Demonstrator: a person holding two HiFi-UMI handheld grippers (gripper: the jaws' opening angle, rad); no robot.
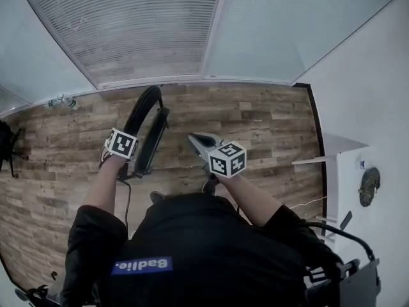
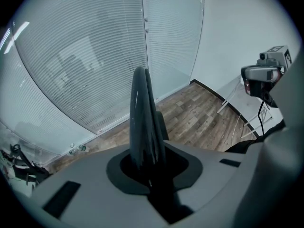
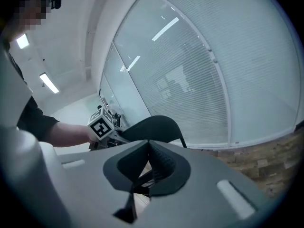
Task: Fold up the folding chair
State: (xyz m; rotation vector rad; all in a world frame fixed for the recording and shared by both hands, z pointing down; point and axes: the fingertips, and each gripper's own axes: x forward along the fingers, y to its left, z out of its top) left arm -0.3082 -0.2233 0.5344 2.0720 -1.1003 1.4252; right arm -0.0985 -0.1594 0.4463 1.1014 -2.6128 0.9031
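The black folding chair [image 1: 148, 123] stands folded flat and upright on the wood floor in front of me. My left gripper [image 1: 130, 162], under its marker cube, is shut on the chair's upper edge. In the left gripper view the thin dark chair back [image 2: 142, 122] rises straight out from between the jaws of the left gripper [image 2: 148, 173]. My right gripper [image 1: 194, 138] hangs in the air to the right of the chair, apart from it, jaws shut on nothing. The right gripper view shows the shut jaws of the right gripper [image 3: 148, 147] with the chair's curved back [image 3: 156, 126] beyond them.
A glass wall with blinds [image 1: 147, 31] runs behind the chair. Small bottles [image 1: 61, 101] sit on the floor at its foot. A white table [image 1: 358, 171] stands at the right, dark equipment [image 1: 348, 270] at lower right, another dark object [image 1: 6, 144] at the far left.
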